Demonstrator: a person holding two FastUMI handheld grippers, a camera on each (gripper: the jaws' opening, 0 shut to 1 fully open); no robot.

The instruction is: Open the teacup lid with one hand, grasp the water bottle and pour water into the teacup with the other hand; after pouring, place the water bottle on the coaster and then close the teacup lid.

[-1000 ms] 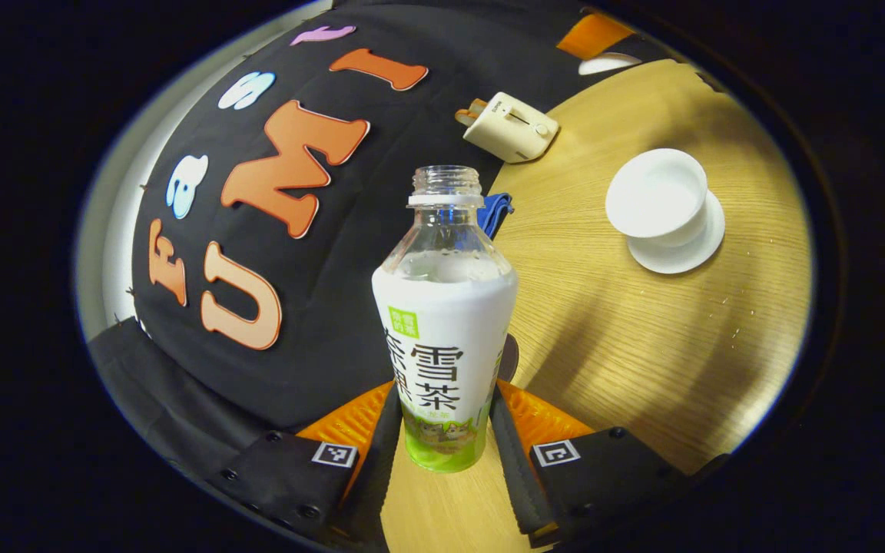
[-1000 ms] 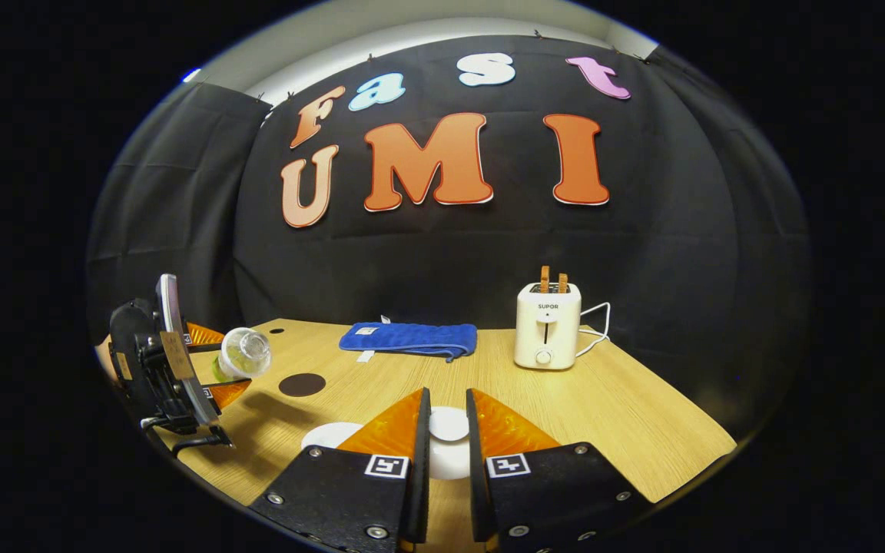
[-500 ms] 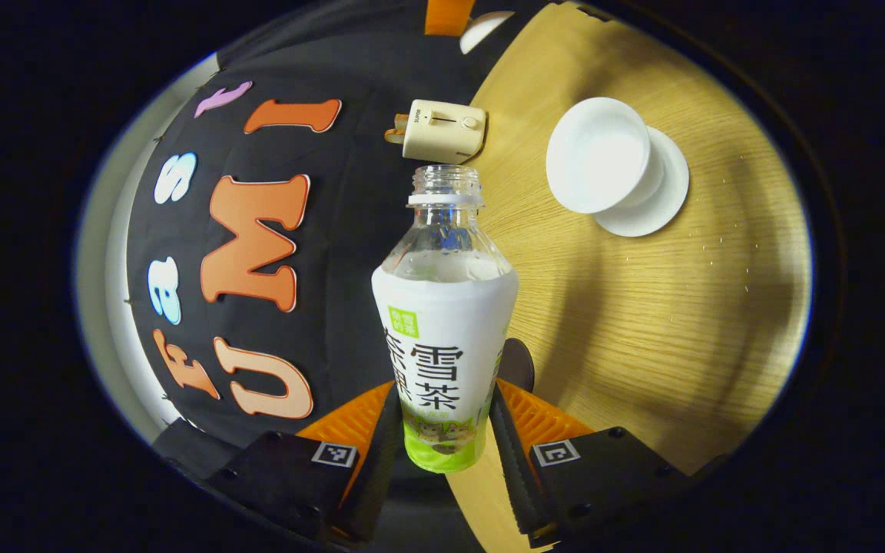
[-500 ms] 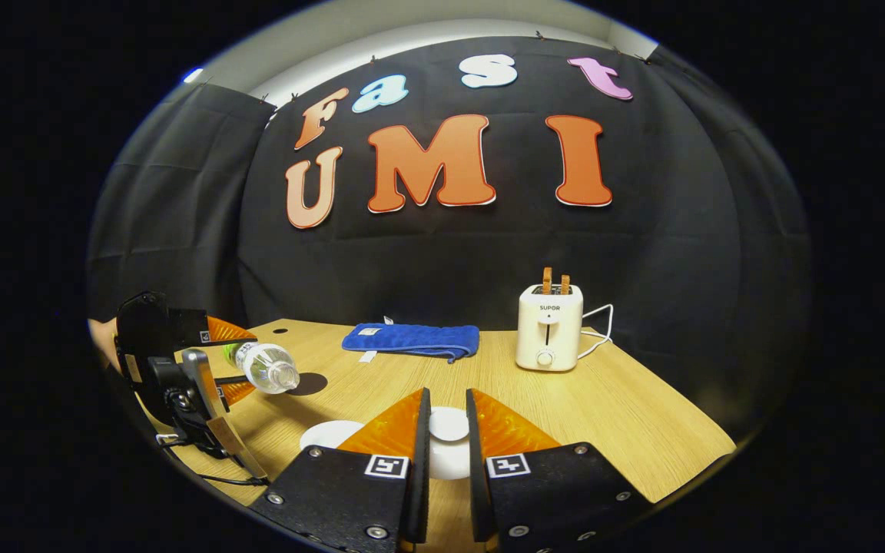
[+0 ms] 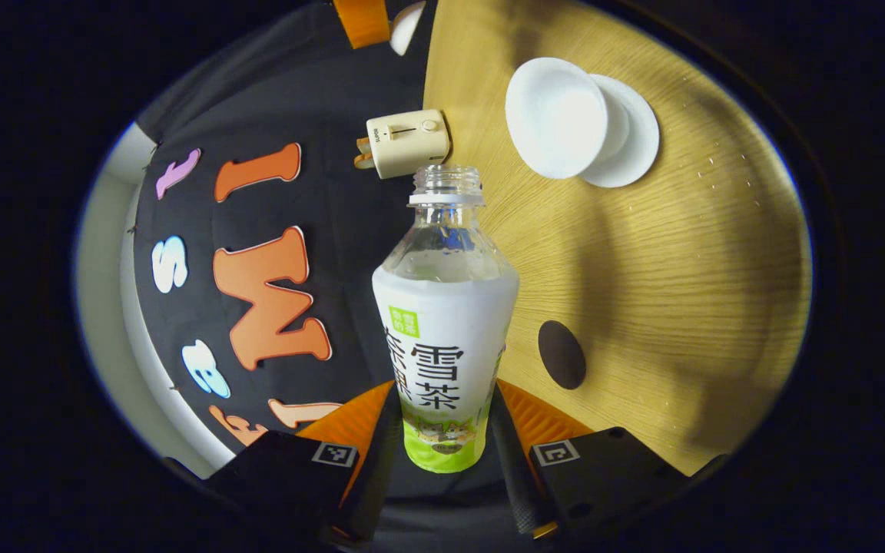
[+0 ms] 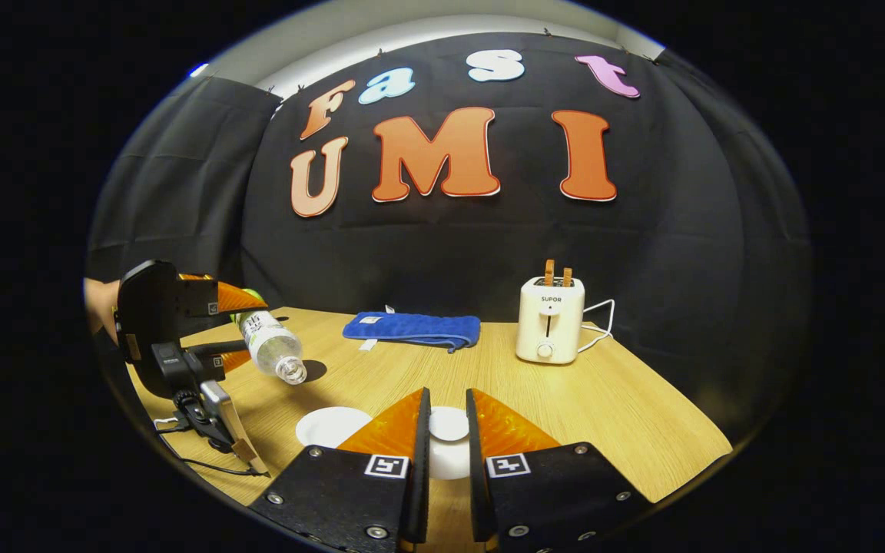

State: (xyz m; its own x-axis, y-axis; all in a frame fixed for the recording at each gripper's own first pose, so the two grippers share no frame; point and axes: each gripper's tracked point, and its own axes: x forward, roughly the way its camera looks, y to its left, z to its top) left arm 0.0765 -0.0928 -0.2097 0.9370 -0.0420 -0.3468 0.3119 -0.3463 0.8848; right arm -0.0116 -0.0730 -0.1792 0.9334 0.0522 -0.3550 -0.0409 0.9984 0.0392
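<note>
An uncapped water bottle [image 5: 444,338] with a white and green label sits between the fingers of my left gripper [image 5: 444,395], which is shut on its lower body. In the right gripper view the left gripper [image 6: 246,326] holds the bottle [image 6: 275,349] tilted, mouth pointing down and right, above the table left of the teacup. The open white teacup [image 5: 558,115] stands on its saucer [image 5: 634,134]. My right gripper [image 6: 447,399] is shut on the white teacup lid [image 6: 449,424], held beside the teacup [image 6: 333,426]. A dark round coaster [image 5: 561,353] lies on the table.
A cream toaster [image 6: 550,321] with a white cord stands at the back right of the wooden table [image 6: 627,415]. A folded blue towel [image 6: 412,329] lies along the back edge. A hand [image 6: 97,296] holds the left gripper at the left.
The left gripper has rolled further and risen, tipping the bottle's mouth lower and bringing it closer to the teacup. The right gripper keeps the lid nearly still.
</note>
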